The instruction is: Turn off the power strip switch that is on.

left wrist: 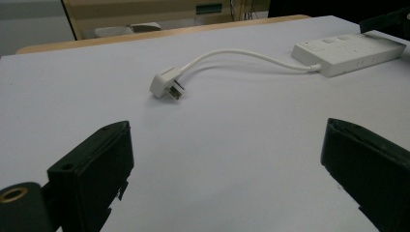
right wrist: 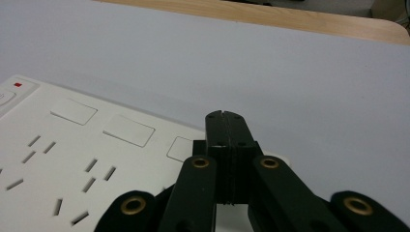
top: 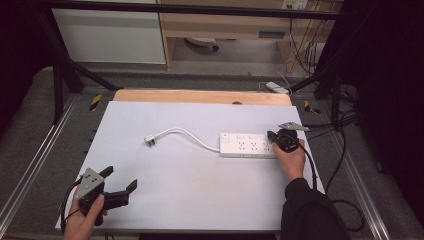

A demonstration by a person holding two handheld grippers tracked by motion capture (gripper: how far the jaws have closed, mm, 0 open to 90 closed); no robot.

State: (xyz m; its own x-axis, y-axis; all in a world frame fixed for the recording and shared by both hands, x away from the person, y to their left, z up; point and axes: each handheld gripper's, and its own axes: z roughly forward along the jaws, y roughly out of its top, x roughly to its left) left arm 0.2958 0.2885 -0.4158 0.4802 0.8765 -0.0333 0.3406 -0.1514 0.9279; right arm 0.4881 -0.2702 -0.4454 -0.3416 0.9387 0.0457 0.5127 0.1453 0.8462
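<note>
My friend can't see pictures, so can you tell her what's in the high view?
A white power strip lies on a pale table, its white cord curving left to a loose plug. The right tongs, shut, rest at the strip's right end. The left tongs are open near the table's front left corner.

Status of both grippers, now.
Left gripper: open, holding nothing, above the bare table.
Right gripper: shut, empty, over the power strip.
</note>
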